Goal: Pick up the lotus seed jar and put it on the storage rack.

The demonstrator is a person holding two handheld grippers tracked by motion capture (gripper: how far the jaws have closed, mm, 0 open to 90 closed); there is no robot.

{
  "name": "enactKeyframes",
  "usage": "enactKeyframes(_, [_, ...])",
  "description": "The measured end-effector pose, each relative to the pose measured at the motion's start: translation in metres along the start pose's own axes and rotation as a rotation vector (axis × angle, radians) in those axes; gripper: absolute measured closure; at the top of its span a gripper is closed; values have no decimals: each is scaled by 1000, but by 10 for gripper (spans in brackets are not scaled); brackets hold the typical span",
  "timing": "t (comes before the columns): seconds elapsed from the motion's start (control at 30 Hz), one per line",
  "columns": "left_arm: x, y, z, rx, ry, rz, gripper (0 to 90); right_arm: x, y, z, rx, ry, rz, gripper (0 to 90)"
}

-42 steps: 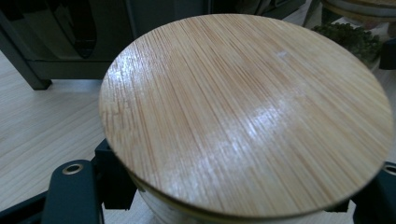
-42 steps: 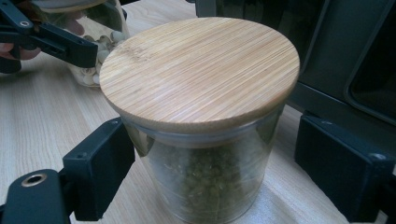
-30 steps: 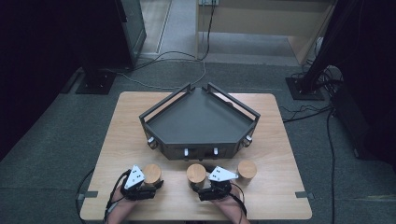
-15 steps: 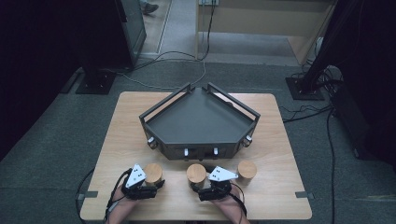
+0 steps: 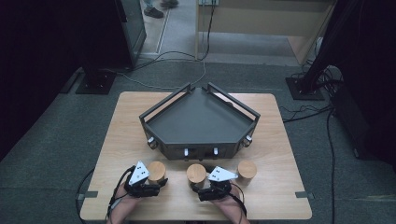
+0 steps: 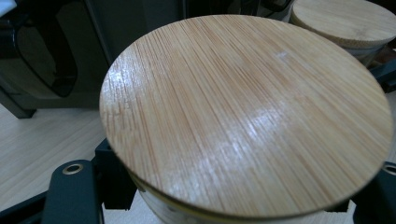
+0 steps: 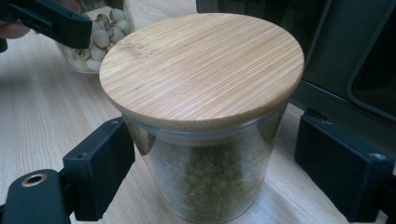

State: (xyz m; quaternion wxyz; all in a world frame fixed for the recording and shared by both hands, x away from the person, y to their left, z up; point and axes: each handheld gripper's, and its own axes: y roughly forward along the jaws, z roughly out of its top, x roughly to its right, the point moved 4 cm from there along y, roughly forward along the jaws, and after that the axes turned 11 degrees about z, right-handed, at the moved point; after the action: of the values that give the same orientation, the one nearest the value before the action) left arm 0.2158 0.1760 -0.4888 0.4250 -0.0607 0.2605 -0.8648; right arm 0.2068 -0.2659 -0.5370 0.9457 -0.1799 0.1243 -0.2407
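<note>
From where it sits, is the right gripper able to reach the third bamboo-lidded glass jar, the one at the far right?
Probably yes. The right gripper straddles the middle bamboo-lidded jar of green beans, jaws not yet pressing. The far-right jar stands apart beside it on bare wooden table; backing off first would free the way.

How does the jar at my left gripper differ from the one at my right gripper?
The left jar holds pale roundish pieces; the middle jar holds small green grains. The left gripper is shut on the left jar, while the middle jar stands between the open jaws of the right gripper, with a gap on one side. Both are upright clear glass jars with round bamboo lids on.
</note>
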Motion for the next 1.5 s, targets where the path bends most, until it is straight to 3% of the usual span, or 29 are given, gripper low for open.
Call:
enactKeyframes(0.8, [-3, -2, 22, 11, 22, -2, 251, 0, 0, 0, 0, 3, 1, 122])
enactKeyframes(1.5, [-11, -5, 36, 25, 14, -12, 252, -1, 1, 1, -9, -3, -1, 122])
